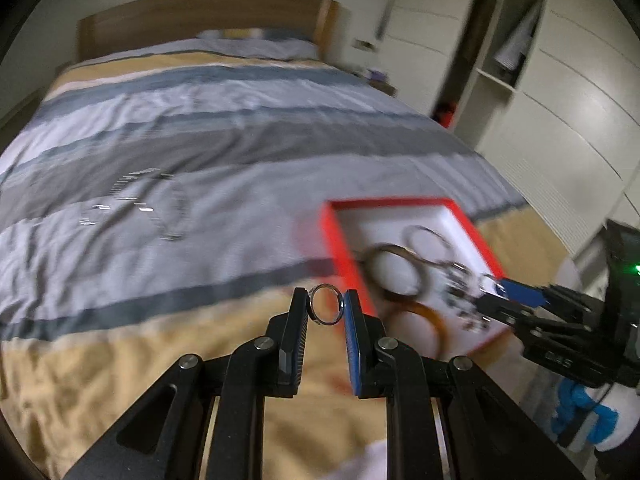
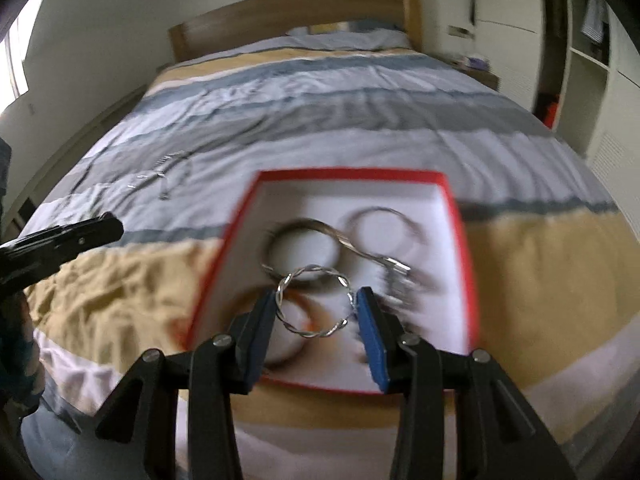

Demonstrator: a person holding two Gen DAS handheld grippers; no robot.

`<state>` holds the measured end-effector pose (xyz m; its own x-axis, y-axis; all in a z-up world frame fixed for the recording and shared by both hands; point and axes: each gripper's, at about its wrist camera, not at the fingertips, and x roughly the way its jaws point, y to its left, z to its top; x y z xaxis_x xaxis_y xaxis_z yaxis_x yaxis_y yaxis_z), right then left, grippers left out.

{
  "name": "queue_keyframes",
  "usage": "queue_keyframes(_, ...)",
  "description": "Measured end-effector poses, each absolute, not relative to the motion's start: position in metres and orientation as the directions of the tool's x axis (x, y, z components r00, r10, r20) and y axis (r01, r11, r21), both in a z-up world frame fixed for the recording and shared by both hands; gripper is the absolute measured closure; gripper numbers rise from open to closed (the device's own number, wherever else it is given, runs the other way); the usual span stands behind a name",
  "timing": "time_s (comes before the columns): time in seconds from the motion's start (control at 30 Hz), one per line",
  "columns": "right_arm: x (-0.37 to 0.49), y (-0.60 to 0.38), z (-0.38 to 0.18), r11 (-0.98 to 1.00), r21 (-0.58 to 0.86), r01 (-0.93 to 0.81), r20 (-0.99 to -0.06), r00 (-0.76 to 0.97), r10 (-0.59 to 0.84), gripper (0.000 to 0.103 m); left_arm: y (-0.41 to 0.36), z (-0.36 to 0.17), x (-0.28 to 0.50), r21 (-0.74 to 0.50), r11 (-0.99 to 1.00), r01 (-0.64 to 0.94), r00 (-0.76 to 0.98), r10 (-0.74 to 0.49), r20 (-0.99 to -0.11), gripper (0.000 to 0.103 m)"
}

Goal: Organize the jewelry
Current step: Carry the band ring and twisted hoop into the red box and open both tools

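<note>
My left gripper (image 1: pixel 327 305) is shut on a small silver ring (image 1: pixel 327 309), held above the striped bedspread just left of the red-rimmed white box (image 1: pixel 340 240). My right gripper (image 2: pixel 317 304) is shut on a twisted silver bangle (image 2: pixel 314 332) and hangs over the same box (image 2: pixel 236 236). Several bangles (image 2: pixel 298 250) and a dark charm bracelet (image 2: pixel 404 284) lie blurred inside the box. In the left wrist view the right gripper (image 1: pixel 494 300) reaches in from the right over the box's near corner. The left gripper's fingertips (image 2: pixel 102 228) show at the left edge of the right wrist view.
Silver chains (image 1: pixel 136 196) lie loose on the grey stripe of the bedspread (image 1: pixel 200 128), left of the box; the same chains (image 2: pixel 164 178) show in the right wrist view. A wooden headboard (image 2: pixel 296 16) stands at the far end. White wardrobes (image 1: pixel 560 100) line the right side.
</note>
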<state>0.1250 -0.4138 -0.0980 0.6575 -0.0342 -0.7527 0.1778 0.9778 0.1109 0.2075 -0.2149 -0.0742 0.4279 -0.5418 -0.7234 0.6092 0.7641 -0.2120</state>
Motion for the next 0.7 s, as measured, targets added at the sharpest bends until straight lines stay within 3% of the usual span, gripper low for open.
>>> queue_keyframes(0.23,0.114,-0.453,-0.12,0.97,0.152,0.191,-0.764,0.646,-0.008,0.063,-0.29,-0.101,0.184,-0.189,0.705,0.683,0.322,-0.523,-0.789,0.086)
queue_keyframes(0.7,0.13,-0.462,-0.145,0.978,0.181,0.106,-0.794,0.603,0.082,0.061,-0.327,-0.149,0.189,-0.112,0.756,0.645,0.295,-0.382,-0.876,0.085)
